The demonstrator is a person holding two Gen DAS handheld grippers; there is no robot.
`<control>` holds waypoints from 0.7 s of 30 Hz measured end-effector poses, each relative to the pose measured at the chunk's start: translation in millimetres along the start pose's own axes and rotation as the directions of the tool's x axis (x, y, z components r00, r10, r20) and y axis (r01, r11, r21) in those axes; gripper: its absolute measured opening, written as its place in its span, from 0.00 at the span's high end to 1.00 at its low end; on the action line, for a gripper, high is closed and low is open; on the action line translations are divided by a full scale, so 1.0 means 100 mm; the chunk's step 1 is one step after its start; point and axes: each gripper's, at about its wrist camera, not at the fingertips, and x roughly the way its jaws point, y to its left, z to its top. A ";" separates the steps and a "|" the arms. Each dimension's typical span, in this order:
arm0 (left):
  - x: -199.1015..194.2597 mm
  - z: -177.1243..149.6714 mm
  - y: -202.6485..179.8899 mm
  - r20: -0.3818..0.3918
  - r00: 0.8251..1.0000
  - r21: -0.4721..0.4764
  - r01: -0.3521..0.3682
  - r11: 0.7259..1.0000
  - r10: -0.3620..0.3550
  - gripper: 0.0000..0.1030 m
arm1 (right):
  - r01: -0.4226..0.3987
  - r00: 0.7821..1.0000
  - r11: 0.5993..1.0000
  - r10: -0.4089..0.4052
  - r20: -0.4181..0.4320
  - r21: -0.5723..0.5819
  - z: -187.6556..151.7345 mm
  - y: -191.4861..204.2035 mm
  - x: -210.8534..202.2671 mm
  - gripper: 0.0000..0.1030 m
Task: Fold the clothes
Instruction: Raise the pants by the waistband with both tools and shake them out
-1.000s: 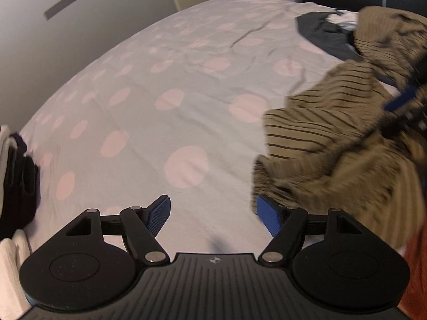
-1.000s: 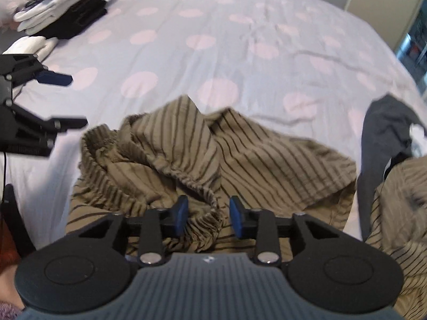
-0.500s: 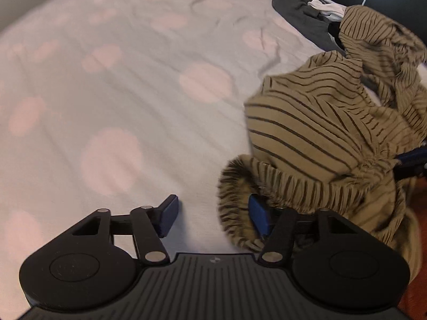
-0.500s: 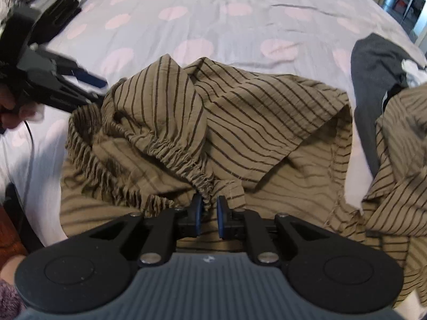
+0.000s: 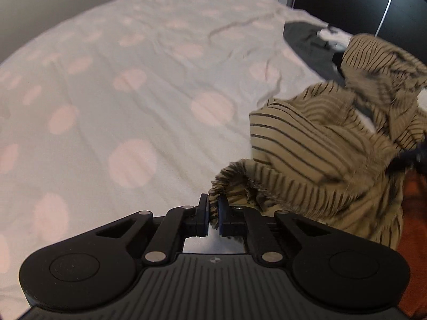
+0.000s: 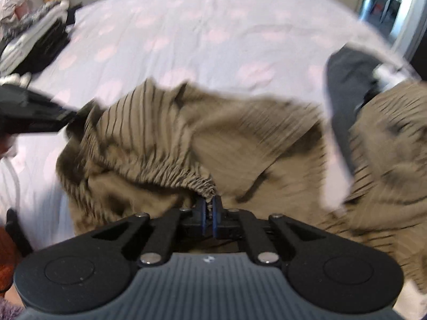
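The left gripper (image 5: 213, 211) pinches the gathered elastic waistband of the olive, dark-striped cotton garment (image 5: 315, 157), and the right gripper (image 6: 210, 211) clamps the same band further along, likely to spread it; it bunches over the pink-dotted bedsheet (image 5: 133, 93).

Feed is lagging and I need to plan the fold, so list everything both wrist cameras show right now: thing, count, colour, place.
striped garment: one, olive with dark stripes, crumpled at the near edge of the bed, elastic waistband pinched at two points.
second striped piece: one, same olive stripe, to the right; whether it is a separate garment I cannot tell.
dark grey garment: one, far right on the bed.
folded clothes pile: one stack, black and white, far left.
bed sheet: one, pale with pink dots.
left gripper: black, blue pads, shut on the waistband.
right gripper: black, blue pads, shut on the waistband.
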 end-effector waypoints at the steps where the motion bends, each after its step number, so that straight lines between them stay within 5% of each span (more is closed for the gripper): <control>1: -0.12 0.02 -0.02 0.017 1.000 -0.002 -0.016 1.000 0.016 0.94 | 0.016 0.999 1.000 -0.016 0.040 -0.007 0.05 0.00 -0.14 0.95; 5: -0.70 0.18 -0.12 0.118 0.990 -0.001 -0.079 0.997 0.078 0.94 | 0.084 0.977 0.996 -0.076 0.199 -0.030 0.26 0.00 -0.68 0.95; 9: -1.49 0.38 -0.23 0.269 0.950 -0.009 -0.162 0.987 0.158 0.95 | 0.153 0.926 0.987 -0.129 0.354 -0.042 0.48 0.01 -1.22 0.95; 12: -2.16 0.54 -0.28 0.395 0.890 -0.051 -0.228 0.972 0.229 0.95 | 0.185 0.875 0.981 -0.141 0.463 -0.051 0.65 0.05 -1.64 0.95; 17: -3.23 0.71 -0.38 0.568 0.757 -0.107 -0.323 0.940 0.325 0.95 | 0.173 0.797 0.982 -0.092 0.596 -0.080 0.91 0.22 -2.28 0.95; 21: -3.69 0.75 -0.48 0.604 0.703 -0.111 -0.391 0.914 0.374 0.95 | 0.140 0.761 0.986 -0.049 0.647 -0.090 1.04 0.31 -2.60 0.95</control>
